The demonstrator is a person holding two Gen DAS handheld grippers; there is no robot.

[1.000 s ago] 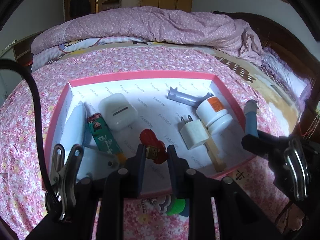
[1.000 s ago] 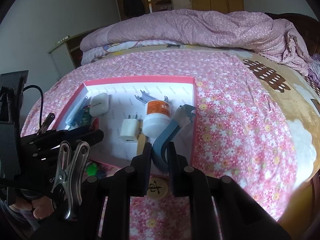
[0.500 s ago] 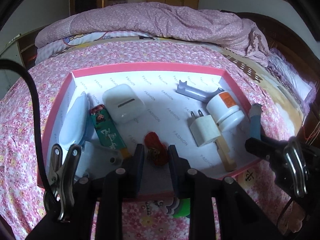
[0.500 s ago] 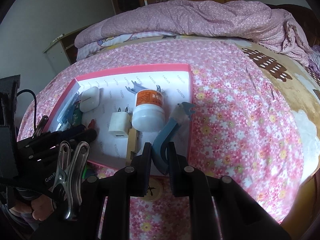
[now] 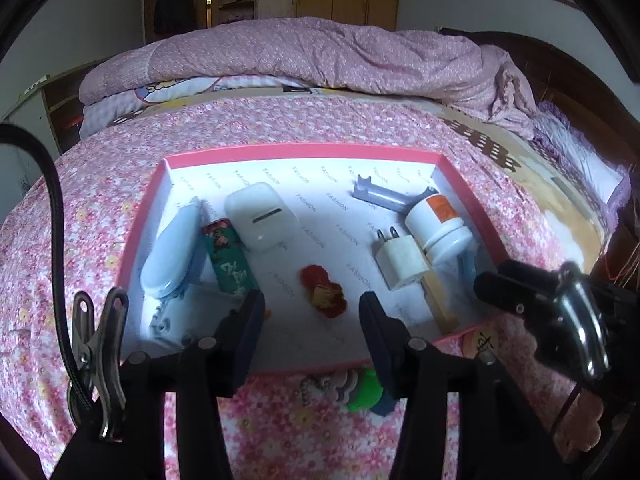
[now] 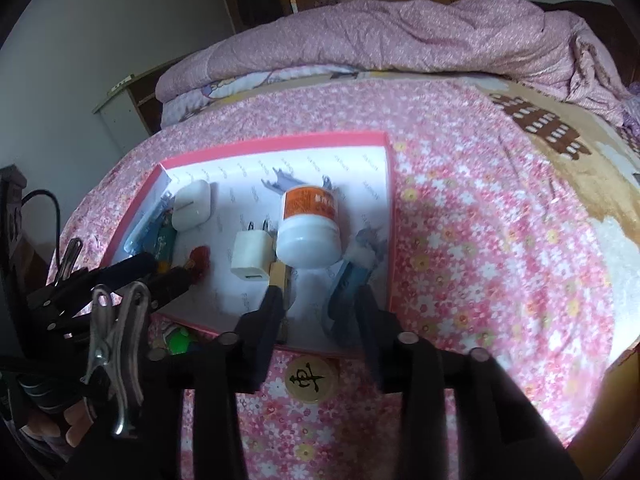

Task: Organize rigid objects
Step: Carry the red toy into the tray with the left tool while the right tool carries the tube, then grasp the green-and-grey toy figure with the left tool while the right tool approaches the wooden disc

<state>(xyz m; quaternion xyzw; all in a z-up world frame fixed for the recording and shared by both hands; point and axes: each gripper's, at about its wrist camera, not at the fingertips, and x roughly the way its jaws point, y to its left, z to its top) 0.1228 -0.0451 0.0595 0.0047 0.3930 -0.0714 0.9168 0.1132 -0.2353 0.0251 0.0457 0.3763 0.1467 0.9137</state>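
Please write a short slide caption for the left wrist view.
Open left gripper above a red charm lying in the pink box on the bed.

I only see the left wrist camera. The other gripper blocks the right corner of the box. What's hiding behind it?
Observer: A blue curved tool lies inside the pink box, right beside the white bottle.
Child: Is the right gripper squeezing it?
Observer: No. The right gripper is open, with its fingers wide apart on either side of the tool.
Child: What's the round thing poking out by the box edge?
Observer: A gold disc with a dark character on it. It lies on the bedspread, just outside the box.
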